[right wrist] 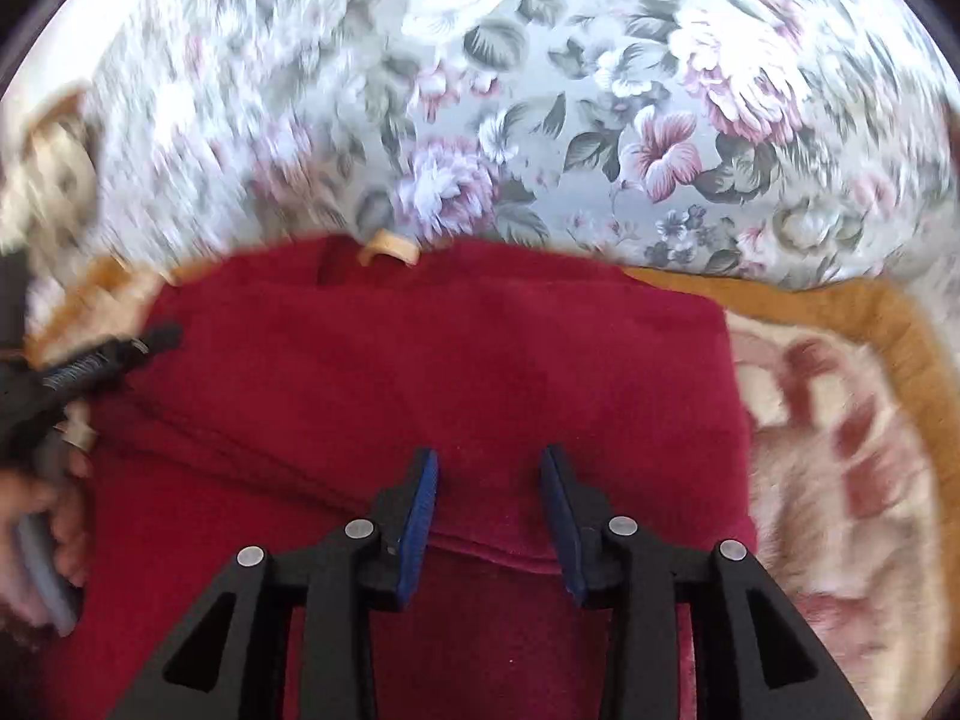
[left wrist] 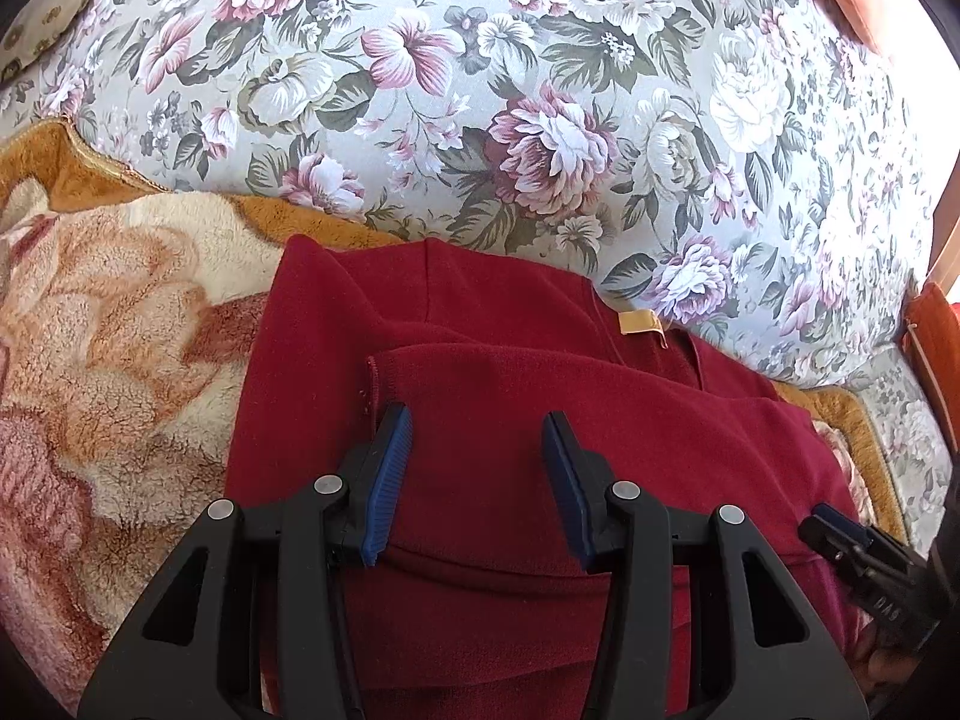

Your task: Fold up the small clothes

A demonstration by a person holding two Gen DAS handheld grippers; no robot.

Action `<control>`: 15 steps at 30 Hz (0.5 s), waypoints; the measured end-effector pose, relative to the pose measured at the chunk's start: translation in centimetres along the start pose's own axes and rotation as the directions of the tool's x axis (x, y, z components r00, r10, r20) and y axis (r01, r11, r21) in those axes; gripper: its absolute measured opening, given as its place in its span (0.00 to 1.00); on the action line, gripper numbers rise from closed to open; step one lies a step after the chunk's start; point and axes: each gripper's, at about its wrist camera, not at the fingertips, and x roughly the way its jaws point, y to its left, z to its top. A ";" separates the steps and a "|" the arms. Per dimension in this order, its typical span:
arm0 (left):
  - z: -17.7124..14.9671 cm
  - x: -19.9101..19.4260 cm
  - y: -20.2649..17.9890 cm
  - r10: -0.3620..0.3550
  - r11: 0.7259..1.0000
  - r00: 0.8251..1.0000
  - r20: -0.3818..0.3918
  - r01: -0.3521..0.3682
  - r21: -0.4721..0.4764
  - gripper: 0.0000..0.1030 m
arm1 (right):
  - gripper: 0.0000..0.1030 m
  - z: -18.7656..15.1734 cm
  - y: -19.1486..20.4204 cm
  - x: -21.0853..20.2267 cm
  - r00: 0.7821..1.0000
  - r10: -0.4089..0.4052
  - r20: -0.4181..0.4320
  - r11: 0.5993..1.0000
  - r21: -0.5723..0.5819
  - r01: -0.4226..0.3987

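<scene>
1. While the red top (left wrist: 540,420) lies folded on the fleece blanket (left wrist: 120,330), the left gripper (left wrist: 477,420) hangs over its near half with fingers spread wide, nothing between the blue pads (left wrist: 390,468).
2. Over to the right gripper (right wrist: 489,459): released as well, a clear gap between its pads (right wrist: 420,516), poised above a folded edge of the top (right wrist: 450,372).
3. A sleeve is laid across the body, its cuff (left wrist: 375,384) just left of the left gripper's tip.
4. The tan neck label (left wrist: 641,322) sits at the far edge of the top, next to the floral sheet (left wrist: 480,90) that fills the far side.
5. The right view is smeared by motion, so the dark shape at its left edge is probably the left gripper's body (right wrist: 72,372).
6. The blanket's orange border (right wrist: 840,312) runs along the far right, beside the top.
</scene>
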 end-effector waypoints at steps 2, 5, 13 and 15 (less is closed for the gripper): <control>0.0 -0.2 -0.1 -0.005 1.000 1.000 -0.008 0.005 -0.001 0.43 | 0.36 0.2 -0.8 0.0 0.999 0.045 0.000 0.998 0.039 -0.045; -0.5 -0.9 -0.2 -0.032 0.999 0.999 -0.034 0.032 -0.002 0.43 | 0.37 0.0 -0.3 -0.2 1.000 0.023 0.014 1.000 0.015 -0.024; 0.3 -2.4 -1.5 -0.059 0.998 0.996 -0.069 0.059 -0.013 0.47 | 0.37 -0.4 1.1 0.3 0.998 -0.060 0.035 0.997 -0.054 0.061; 1.0 -1.4 -4.1 -0.049 0.995 0.995 -0.092 0.057 0.085 0.53 | 0.38 -0.4 0.9 0.3 0.998 -0.051 0.036 0.997 -0.048 0.053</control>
